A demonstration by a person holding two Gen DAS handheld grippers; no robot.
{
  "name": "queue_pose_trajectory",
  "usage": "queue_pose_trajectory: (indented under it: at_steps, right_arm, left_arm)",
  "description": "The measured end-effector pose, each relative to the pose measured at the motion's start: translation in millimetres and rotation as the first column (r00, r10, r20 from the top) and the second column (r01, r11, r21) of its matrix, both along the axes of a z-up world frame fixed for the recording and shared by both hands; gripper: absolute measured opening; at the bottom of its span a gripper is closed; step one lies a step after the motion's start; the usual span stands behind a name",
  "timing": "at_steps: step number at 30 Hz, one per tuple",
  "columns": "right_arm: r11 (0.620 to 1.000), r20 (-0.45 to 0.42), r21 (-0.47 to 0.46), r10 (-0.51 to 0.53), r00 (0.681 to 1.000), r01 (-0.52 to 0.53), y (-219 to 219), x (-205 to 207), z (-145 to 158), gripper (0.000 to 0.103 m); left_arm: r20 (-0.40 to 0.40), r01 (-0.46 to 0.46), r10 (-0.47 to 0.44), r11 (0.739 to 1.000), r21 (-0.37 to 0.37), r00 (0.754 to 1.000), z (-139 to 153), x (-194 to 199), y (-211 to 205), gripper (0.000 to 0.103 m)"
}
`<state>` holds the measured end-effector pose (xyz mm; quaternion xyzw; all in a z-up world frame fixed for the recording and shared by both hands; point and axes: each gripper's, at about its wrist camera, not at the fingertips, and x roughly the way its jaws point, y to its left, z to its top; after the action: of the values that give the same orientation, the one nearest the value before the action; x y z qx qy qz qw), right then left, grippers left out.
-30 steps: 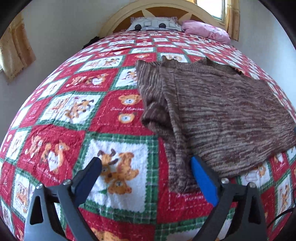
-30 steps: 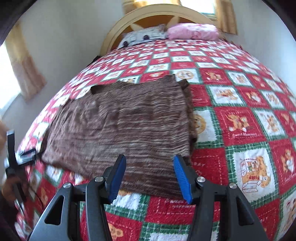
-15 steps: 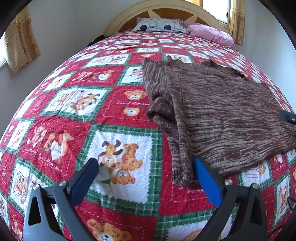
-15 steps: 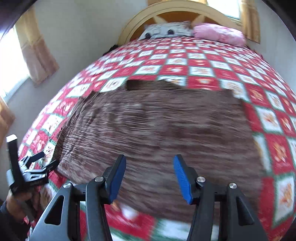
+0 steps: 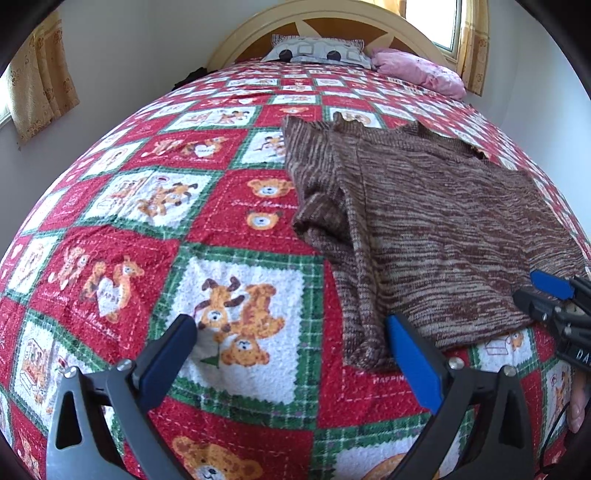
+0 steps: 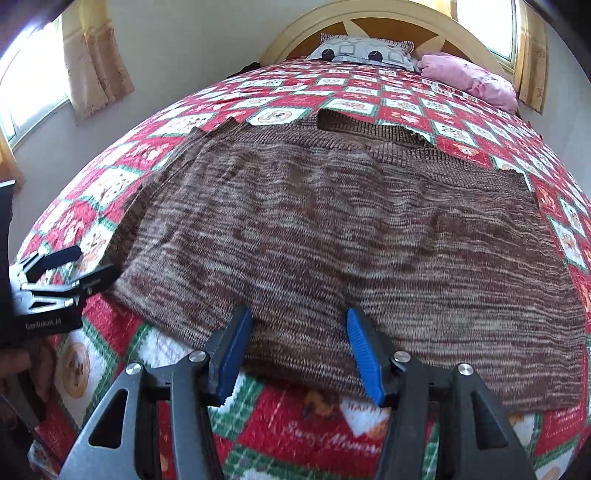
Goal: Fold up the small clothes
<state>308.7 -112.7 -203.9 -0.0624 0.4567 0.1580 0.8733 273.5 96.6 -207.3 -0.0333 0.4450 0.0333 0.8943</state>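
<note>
A brown striped knit sweater lies spread flat on the bed, one sleeve bunched along its left side. It fills the middle of the right wrist view. My left gripper is open and empty, low over the quilt at the sweater's near left corner. My right gripper is open and empty, just above the sweater's near hem. The right gripper also shows at the right edge of the left wrist view. The left gripper shows at the left edge of the right wrist view.
A red, green and white teddy-bear quilt covers the bed. A patterned pillow and a pink pillow lie at the wooden headboard. Curtains hang on the walls.
My right gripper has swung left along the sweater's near hem, toward the left gripper. My left gripper has drawn back slightly. Both stay open.
</note>
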Motion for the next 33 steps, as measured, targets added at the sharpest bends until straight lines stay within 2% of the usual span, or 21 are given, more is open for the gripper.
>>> queue_pose_trajectory:
  at_steps: [3,5,8,12,16,19,22,33]
  right_arm:
    - [0.999,-0.012,-0.038,0.014,1.000,-0.014,4.8,-3.4,3.9,0.055]
    - [1.000,-0.019,-0.028,0.011,1.000,-0.011,7.1,-2.0,9.9,0.055]
    - [1.000,0.052,-0.017,0.016,0.999,-0.015,22.3,-0.2,25.1,0.055]
    - [0.997,0.055,0.000,0.072,0.996,-0.072,57.5,14.4,30.8,0.055]
    - [0.994,0.037,-0.030,0.109,0.993,-0.108,82.8,22.2,19.3,0.055]
    - [0.990,0.001,-0.056,0.132,0.991,-0.132,93.0,21.1,2.5,0.055]
    - [0.986,0.043,-0.073,0.151,0.988,-0.147,95.3,5.6,-3.5,0.055]
    - [0.980,0.057,-0.082,0.185,0.981,-0.180,92.7,-20.1,-3.7,0.055]
  left_arm:
    - [0.001,0.000,0.000,1.000,-0.010,1.000,0.2,-2.6,1.4,0.103]
    - [0.001,-0.001,0.001,1.000,-0.015,1.000,0.6,-4.0,1.8,0.103]
    - [0.006,-0.001,0.001,1.000,-0.021,1.000,1.2,-8.3,2.3,0.103]
    - [0.015,-0.006,0.007,0.999,-0.034,1.000,2.4,-15.0,4.1,0.103]
    - [0.033,-0.025,0.027,0.997,-0.068,0.999,4.4,-24.3,10.8,0.103]
    - [0.058,-0.058,0.065,0.991,-0.120,0.996,6.7,-31.6,21.8,0.103]
    - [0.083,-0.094,0.111,0.978,-0.186,0.990,8.0,-37.6,34.7,0.103]
    - [0.113,-0.141,0.179,0.949,-0.282,0.977,9.7,-49.8,53.8,0.103]
